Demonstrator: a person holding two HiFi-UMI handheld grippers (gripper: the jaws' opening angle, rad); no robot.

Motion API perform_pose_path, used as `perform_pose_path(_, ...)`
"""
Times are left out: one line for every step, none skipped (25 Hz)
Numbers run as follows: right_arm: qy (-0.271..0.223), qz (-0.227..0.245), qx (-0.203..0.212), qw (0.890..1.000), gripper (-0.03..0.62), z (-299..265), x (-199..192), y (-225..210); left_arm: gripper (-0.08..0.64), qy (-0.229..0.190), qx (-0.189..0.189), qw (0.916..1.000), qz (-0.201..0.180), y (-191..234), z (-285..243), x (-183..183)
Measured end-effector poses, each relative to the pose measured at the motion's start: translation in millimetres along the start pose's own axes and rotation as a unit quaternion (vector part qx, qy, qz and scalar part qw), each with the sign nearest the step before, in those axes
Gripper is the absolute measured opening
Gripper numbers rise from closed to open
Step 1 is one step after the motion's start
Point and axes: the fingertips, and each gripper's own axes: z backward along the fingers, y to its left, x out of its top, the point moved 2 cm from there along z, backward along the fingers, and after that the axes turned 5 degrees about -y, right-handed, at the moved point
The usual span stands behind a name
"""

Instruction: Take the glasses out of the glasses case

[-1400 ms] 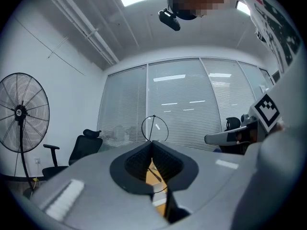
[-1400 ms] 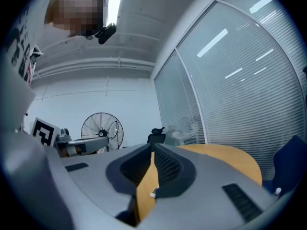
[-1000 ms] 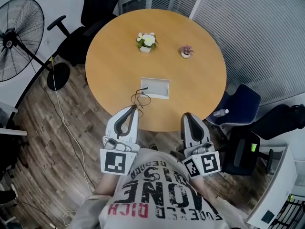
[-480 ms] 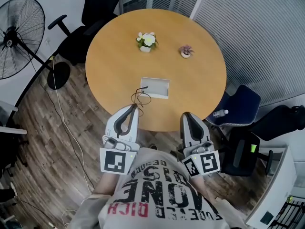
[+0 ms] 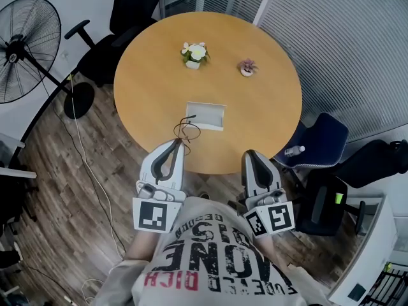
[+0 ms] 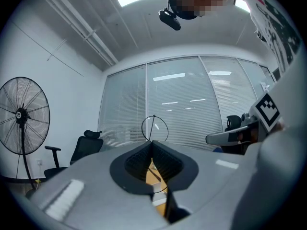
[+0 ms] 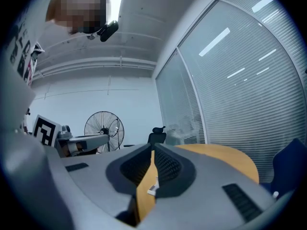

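Observation:
Thin black wire glasses (image 5: 187, 131) are out of the white rectangular case (image 5: 205, 116), which lies flat near the middle of the round wooden table (image 5: 153, 81). My left gripper (image 5: 180, 143) is at the table's near edge, shut, with the glasses' wire meeting its tips. In the left gripper view one round rim (image 6: 154, 128) stands upright just above the closed jaw tips (image 6: 152, 142). My right gripper (image 5: 250, 153) is shut and empty at the near edge, further right. Its jaws (image 7: 153, 148) touch, with only the table edge seen past them.
Two small flower pots (image 5: 195, 55) (image 5: 248, 68) stand at the table's far side. A black office chair (image 5: 127, 18) and a standing fan (image 5: 25, 50) are at the left. A blue chair (image 5: 319, 139) with a bottle (image 5: 294, 150) is at the right.

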Motion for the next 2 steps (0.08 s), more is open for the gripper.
perform_pose_path(0.000,0.000,0.000,1.000,0.029,1.4,0.4,-1.3,0.017,0.000,0.000,1.0000,-0.001,-1.6,-0.1,0.6)
perform_pose_path(0.000,-0.001,-0.001,1.000,0.029,2.8,0.7,-2.6,0.017,0.000,0.000,1.0000,-0.002,-3.1,-0.3,1.1)
